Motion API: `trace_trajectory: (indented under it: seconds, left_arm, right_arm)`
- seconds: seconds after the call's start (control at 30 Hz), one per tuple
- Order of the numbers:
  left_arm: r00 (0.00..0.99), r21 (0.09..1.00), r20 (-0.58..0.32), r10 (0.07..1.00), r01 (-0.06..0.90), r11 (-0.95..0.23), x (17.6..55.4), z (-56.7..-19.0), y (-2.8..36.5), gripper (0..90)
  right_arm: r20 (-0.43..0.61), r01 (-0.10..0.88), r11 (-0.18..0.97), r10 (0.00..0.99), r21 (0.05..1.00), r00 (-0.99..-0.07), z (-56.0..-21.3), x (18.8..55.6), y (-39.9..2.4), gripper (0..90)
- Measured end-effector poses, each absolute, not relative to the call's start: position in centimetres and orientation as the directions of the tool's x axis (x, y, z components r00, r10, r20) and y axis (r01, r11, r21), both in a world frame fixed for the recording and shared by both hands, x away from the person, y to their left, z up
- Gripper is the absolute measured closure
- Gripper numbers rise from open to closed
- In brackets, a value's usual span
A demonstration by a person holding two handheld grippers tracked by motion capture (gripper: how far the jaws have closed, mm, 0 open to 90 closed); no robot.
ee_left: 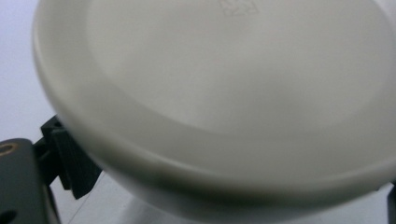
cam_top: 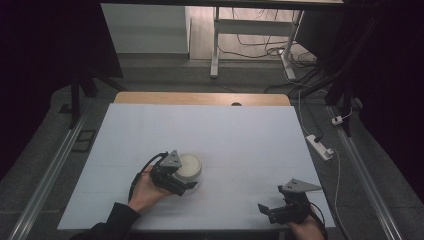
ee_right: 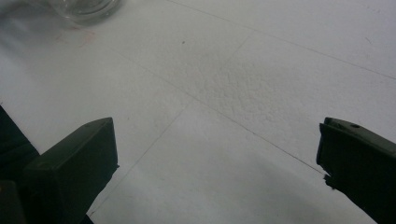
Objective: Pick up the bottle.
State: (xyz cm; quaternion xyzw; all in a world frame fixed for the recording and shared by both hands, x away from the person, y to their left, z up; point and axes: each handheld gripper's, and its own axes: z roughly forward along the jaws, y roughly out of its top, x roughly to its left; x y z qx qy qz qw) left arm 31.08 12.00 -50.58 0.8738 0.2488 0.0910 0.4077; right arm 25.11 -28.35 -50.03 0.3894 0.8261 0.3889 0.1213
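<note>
Between left gripper (cam_top: 184, 181) jaws, white container (cam_top: 190, 167)

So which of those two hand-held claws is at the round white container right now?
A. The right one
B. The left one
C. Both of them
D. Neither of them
B. In the high view the left gripper is at the round white container, whose lid looms close before its camera, while the right gripper sits apart near the table's front edge, jaws spread over bare surface.
</note>
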Motion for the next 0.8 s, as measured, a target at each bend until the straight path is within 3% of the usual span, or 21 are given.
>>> trace_trajectory:
  seconds: [0.8]
  left_arm:
    - [0.890, 0.772, 0.002, 0.455, 0.288, -0.567, 31.9, -46.4, 10.7, 7.5]
  right_arm:
    - [0.103, 0.552, 0.390, 0.742, 0.737, -0.662, -50.0, 25.1, -28.4, 0.0]
